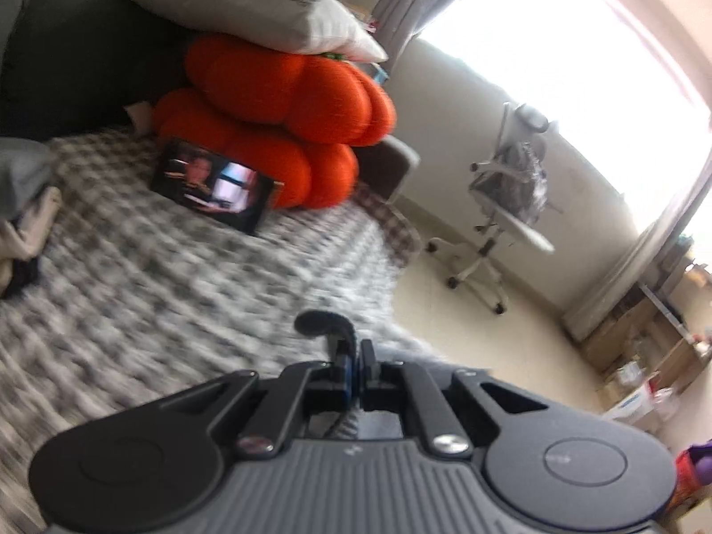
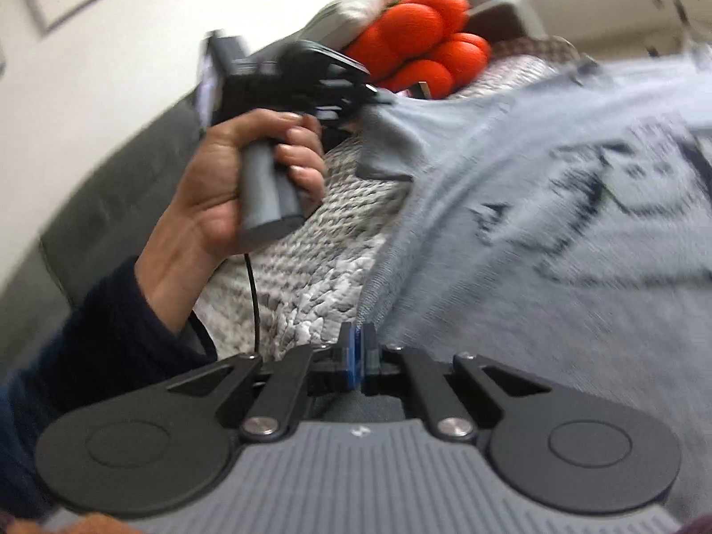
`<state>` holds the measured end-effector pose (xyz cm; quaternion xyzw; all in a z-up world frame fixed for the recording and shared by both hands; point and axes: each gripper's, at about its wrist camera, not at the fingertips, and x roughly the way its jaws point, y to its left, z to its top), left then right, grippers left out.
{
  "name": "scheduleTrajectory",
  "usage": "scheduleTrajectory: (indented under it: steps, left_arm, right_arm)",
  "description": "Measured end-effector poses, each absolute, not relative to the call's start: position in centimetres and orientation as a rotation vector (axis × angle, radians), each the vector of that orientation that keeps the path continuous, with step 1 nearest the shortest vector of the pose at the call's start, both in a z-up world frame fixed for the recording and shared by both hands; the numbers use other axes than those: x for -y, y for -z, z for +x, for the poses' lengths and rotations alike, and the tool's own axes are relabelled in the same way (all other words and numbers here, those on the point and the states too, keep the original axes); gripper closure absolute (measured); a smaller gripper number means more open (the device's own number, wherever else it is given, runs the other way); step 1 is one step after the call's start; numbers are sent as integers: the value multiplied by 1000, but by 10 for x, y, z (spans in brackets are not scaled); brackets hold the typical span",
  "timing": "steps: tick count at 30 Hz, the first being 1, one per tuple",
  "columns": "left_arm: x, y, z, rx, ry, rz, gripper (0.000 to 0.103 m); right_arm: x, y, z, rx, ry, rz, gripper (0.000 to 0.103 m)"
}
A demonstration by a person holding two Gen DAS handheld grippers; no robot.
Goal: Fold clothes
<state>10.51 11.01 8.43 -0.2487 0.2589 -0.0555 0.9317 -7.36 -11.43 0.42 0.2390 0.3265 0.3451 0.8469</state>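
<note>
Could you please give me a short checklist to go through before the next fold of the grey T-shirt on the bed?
1. Left tongs shut on the grey T-shirt, at a corner: ok.
2. Right tongs shut on the shirt's edge: ok.
3. Shirt lies flat between the two grips: not ok, it bunches near the left tongs.
4. Printed side faces up: ok.
5. Phone propped against the orange cushions is clear of the shirt: ok.
6. Far edge of the shirt lies straight: cannot tell.

Motion blur smears the dark print (image 2: 592,204) on the grey garment (image 2: 511,267) beyond reading.
</note>
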Motion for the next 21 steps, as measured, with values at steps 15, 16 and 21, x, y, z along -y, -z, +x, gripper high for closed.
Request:
scheduleTrajectory:
  steps: [15,16,21]
  left_arm:
    - [24,-89,121,-702,315,-370,100]
    - [27,-86,122,-726,333,-377,100]
    - [14,-73,128,-860,438,-497,39]
  right_arm:
    - [155,-9,-101,-679,-528,472,88]
    - [159,-8,-100,-677,-512,482,88]
    - [176,-4,-95,-680,-428,491,88]
